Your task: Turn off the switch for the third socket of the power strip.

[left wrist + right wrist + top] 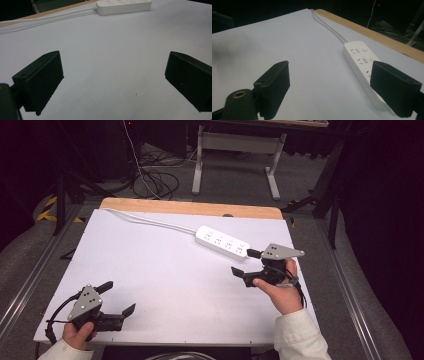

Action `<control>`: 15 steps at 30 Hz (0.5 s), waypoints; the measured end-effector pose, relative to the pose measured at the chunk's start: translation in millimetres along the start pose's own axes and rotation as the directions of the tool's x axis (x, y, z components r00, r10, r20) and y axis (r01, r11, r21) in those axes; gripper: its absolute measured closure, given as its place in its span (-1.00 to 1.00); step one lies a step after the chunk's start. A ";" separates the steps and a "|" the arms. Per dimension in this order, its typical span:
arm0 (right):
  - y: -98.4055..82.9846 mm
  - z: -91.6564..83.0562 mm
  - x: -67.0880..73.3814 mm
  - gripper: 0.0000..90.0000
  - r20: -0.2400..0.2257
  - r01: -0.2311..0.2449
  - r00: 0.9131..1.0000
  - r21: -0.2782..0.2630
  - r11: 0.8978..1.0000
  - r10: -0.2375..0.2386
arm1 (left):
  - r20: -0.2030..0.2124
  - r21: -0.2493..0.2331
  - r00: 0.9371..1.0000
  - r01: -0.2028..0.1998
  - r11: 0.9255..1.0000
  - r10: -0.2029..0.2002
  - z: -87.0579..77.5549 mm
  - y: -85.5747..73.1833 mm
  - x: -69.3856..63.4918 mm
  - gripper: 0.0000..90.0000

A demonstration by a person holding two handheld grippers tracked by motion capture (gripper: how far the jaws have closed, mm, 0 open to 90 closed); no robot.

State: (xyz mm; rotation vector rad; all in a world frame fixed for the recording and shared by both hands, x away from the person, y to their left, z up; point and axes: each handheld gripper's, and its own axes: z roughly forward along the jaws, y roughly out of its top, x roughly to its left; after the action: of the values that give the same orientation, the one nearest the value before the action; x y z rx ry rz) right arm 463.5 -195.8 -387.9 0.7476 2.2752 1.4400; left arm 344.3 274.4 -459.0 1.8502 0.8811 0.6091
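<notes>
The power strip [222,241] lies on the white surface [150,270] toward its far right part, set slantwise, its near end just beside the right gripper [242,262]. In the high view that gripper sits at the strip's near end with one finger [253,253] close against the strip's tip and the other [237,271] out over bare surface; whether the first finger touches the strip cannot be told. In the right gripper view the strip [362,67] runs up from behind the right-hand finger [393,88], which covers its near end, while the other finger [274,85] stands well apart to the left, so the strip lies at one side of the gap and not gripped. The fingers of the right gripper [334,87] are released and spread wide. The left gripper [117,297] rests at the near left corner, well apart from the strip, its fingers also released with bare surface between them; from the left gripper view [113,80] the strip [123,6] shows far off at the top edge. The strip is white, long and flat with rounded ends, carrying a row of sockets and round buttons, and a white cord [150,220] runs from its far end toward the far left corner.
</notes>
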 end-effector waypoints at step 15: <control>-44.0 -14.9 19.0 -0.64 -0.102 0.014 0.995 -0.006 1.000 -0.014 | 0.007 0.000 1.000 0.012 1.000 -0.012 -2.0 -0.9 1.9 -0.95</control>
State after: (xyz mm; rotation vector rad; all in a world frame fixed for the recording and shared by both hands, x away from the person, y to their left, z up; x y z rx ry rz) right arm 429.3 -210.4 -421.6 0.6692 2.3462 1.5099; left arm 343.7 277.2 -459.0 1.8443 0.8868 0.5955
